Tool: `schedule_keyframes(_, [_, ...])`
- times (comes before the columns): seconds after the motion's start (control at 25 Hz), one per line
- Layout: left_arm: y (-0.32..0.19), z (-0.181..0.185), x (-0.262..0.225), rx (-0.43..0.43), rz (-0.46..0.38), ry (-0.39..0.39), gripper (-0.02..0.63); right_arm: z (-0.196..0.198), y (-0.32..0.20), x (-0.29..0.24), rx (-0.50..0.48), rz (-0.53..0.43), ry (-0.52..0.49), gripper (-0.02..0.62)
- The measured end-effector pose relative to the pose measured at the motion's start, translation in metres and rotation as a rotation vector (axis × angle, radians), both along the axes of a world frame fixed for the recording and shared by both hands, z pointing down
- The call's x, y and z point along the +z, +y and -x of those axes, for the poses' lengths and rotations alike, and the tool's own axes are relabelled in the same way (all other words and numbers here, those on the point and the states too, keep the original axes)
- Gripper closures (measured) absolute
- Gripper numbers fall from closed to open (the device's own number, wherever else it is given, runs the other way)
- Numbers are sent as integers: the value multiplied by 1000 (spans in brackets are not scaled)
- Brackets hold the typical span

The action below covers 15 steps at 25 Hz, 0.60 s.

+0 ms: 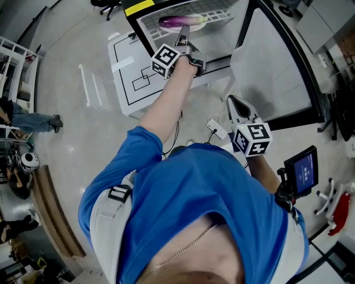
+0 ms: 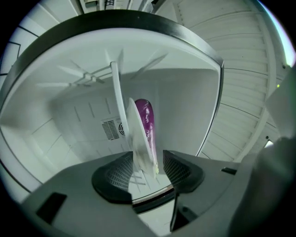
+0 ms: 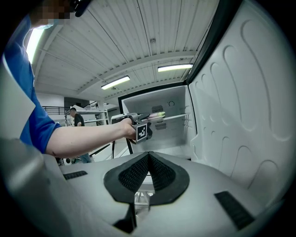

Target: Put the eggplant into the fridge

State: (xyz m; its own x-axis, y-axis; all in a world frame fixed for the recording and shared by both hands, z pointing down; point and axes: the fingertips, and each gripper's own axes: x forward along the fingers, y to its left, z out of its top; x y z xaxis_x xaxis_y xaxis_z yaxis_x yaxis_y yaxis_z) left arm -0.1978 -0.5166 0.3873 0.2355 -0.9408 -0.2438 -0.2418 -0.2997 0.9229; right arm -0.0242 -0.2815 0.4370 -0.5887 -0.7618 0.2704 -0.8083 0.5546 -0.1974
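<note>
Head view, seen steeply from above. The person's blue shirt [image 1: 188, 205] fills the lower half and hides the floor below the body. The left arm reaches up to the open fridge [image 1: 135, 25], whose top is cut off by the frame edge. The eggplant [image 1: 180, 21] lies lengthwise on the wire shelf [image 1: 217, 11] inside the fridge, purple with a green end to the right. The left gripper [image 1: 183, 39] points at it from just below; its marker cube covers most of its body, so the jaws are hard to read here. The right gripper [image 1: 233, 103] is held near the torso, beside the fridge door [image 1: 283, 72].

Left gripper view, rolled on its side. The left gripper [image 2: 148, 169] has its jaws spread, and neither pad presses on anything. The shelf [image 2: 116, 92] appears as a near-upright white bar. Beyond the jaws the eggplant [image 2: 147, 118] shows only as a purple strip, since a pale, blurred shape in front covers the rest. What that shape is cannot be made out; its lower tip hangs in the gap between the pads.

Right gripper view. The right gripper [image 3: 148, 159] has its jaws pressed together with nothing between them. Far ahead, the eggplant [image 3: 156, 114] is a small pink and green streak on the shelf [image 3: 178, 116], partly hidden by the left hand. The door [image 3: 240, 115] fills the right side.
</note>
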Motion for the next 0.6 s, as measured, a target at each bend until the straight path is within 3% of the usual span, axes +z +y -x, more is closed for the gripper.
schedule_keyframes(0.36, [26, -4, -9, 18, -63, -254, 417, 14, 4, -2, -40, -2, 2, 594])
schedule_keyframes(0.48, [35, -7, -12, 1, -81, -435, 417, 17, 6, -3, -49, -1, 1, 594])
schedule_keyframes(0.6, [41, -4, -10, -52, -65, -677, 417, 20, 6, -4, -56, -3, 0, 594])
